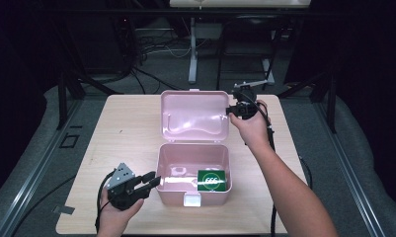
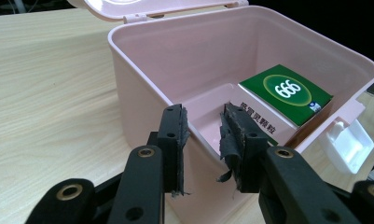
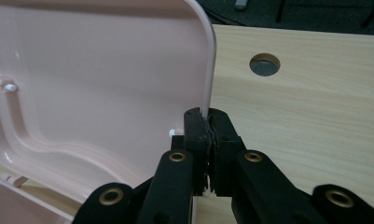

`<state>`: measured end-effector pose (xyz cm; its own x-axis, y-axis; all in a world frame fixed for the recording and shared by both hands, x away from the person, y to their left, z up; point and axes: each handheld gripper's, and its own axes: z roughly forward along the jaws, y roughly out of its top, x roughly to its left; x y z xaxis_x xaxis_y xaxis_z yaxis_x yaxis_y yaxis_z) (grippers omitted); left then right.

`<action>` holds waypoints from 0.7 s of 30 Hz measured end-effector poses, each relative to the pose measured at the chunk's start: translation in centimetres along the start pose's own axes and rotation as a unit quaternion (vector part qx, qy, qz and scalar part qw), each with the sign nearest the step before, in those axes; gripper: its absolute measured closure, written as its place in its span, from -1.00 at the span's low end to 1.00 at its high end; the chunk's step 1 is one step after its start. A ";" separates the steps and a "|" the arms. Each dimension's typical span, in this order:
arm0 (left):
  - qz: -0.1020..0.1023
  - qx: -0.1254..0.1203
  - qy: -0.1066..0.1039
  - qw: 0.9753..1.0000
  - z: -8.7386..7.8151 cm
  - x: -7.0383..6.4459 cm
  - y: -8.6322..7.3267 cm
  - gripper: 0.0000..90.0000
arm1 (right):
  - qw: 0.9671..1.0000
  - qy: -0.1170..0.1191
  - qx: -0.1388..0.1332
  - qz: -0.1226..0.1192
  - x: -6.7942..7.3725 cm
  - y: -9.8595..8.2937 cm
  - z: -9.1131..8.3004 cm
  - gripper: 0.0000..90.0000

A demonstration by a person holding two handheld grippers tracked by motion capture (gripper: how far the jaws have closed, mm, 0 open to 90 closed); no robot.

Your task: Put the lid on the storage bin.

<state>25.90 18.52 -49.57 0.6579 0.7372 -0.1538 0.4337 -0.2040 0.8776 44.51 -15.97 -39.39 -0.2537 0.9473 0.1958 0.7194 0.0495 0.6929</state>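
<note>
- Presently, pale pink plastic storage box (image 1: pixel 193 170): centre of light wooden table (image 1: pixel 126 133), lid swung up at 12 o'clock.
- Pink hinged lid (image 1: pixel 194 116): its 3 o'clock edge pinched in the right gripper (image 3: pixel 208 126), jaws closed on it.
- Green carton marked 666 (image 2: pixel 287 93): inside the box, at its 3 o'clock side.
- Left gripper (image 2: pixel 203 135): jaws narrowly apart, holding nothing, at the box's 9 o'clock wall.
</note>
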 end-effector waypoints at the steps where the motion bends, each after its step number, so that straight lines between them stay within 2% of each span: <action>1: 0.000 0.000 0.000 1.000 0.0 0.0 0.0 0.55 | 1.000 0.002 -0.004 -0.001 0.0 -0.1 -0.2 0.95; 11: 0.001 0.003 0.001 1.000 0.0 0.0 0.1 0.55 | 0.999 0.011 -0.033 -0.019 0.4 -1.1 -1.9 0.95; 16: 0.001 0.003 0.002 1.000 0.0 0.0 0.1 0.55 | 0.998 0.019 -0.060 -0.027 0.5 -2.1 -2.9 0.95; 21: 0.000 0.002 0.001 1.000 0.0 0.0 0.0 0.55 | 0.996 0.021 -0.075 -0.037 0.6 -2.8 -3.5 0.95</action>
<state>25.90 18.50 -49.53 0.6564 0.7390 -0.1519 0.4364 -0.2076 0.8754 40.04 -16.61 -38.78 -0.3306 0.9288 0.1674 0.5937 0.0668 0.8019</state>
